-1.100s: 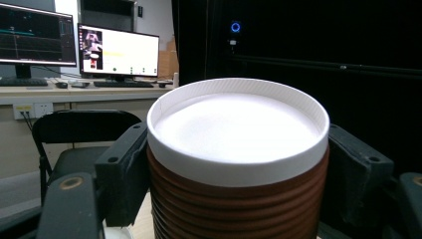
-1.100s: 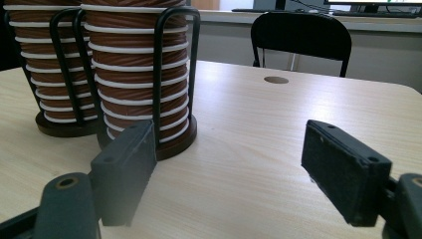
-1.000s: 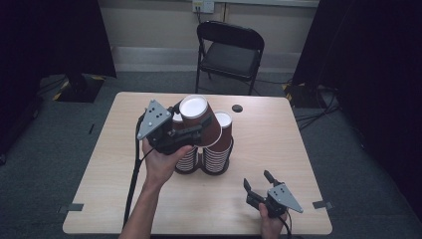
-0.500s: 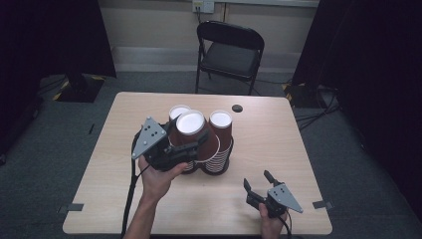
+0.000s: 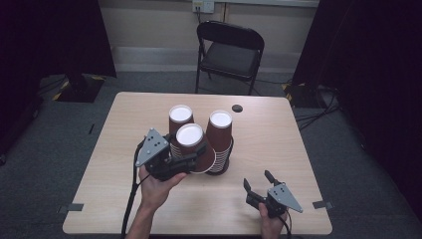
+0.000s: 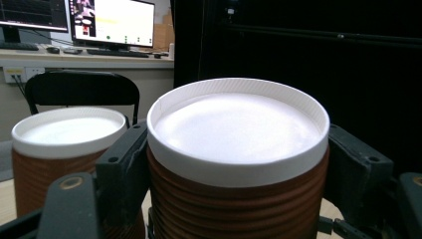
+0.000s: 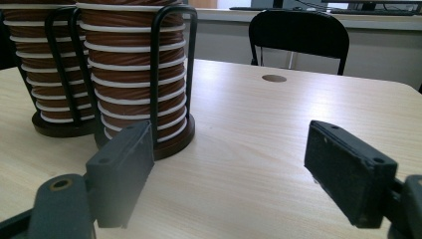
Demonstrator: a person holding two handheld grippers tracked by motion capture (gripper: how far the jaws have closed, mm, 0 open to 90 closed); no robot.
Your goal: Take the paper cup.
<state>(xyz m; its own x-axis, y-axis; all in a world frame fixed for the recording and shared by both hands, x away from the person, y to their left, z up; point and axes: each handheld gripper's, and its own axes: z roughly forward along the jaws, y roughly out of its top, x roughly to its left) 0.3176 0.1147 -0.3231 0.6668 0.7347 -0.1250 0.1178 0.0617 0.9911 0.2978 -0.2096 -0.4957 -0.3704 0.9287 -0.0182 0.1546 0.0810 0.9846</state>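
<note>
The left gripper (image 5: 191,160) is clamped on a brown ribbed paper cup (image 5: 193,149), one black jaw pressing each side just under its white rim; the same cup (image 6: 238,164) stands upright between those jaws in the left gripper view. It is the nearest of three cup stacks grouped at the middle of the wooden table (image 5: 124,149). Behind it to the left rises a second stack (image 5: 179,124), and to its right a third stack (image 5: 220,139), each topped with a white rim. The stacks sit in black wire holders (image 7: 154,79) on round dark bases, and the held cup touches the stack on its right. The right gripper (image 5: 258,184) rests near the front edge of the table on the right side, well apart from the cups, its jaws spread wide with only bare tabletop between them. A small dark hole (image 5: 237,108) marks the far side of the table, and a black folding chair (image 5: 229,50) stands beyond it.
</note>
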